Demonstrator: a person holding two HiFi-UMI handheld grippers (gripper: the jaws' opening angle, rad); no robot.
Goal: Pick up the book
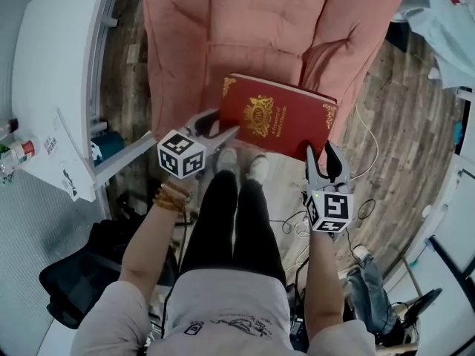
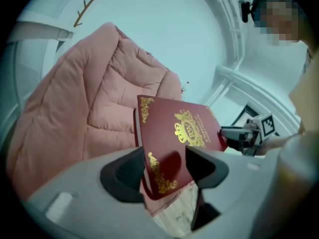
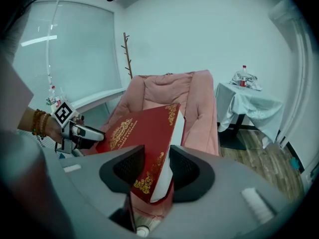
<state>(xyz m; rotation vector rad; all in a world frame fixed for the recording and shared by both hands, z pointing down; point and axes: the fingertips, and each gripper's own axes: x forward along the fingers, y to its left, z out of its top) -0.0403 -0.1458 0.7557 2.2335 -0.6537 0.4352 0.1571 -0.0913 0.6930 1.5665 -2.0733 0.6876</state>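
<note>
Black trousers (image 1: 237,221) and pale shoes (image 1: 258,167) lie nearest below us, over the wooden floor (image 1: 393,124). Just beyond them we hold out the left gripper (image 1: 226,124) and the right gripper (image 1: 324,154). The left gripper is clamped on the near left corner of the book (image 1: 278,117): in the left gripper view one pad sits on the spine side and the other on the gilded red cover, with the corner wedged between them. The right gripper is clenched on the near right corner, one pad on the cover and the other beyond the white page edge. The book, dark red with gold ornament, spans the gap between the two grippers, tilted a little, just in front of the near edge of the pink padded armchair (image 1: 245,28). We judge that it is off the seat and carried by the two grips alone, since neither gripper view shows it resting on anything, though we cannot be sure of the gap. So the grasp is made and the lift looks done or nearly so; what is left, as we read it, is only to bring the book to a steady hold without a corner slipping. Farther off, a white table (image 1: 52,73) stands to the left and a cloth-covered table (image 3: 246,108) to the right of the armchair.
</note>
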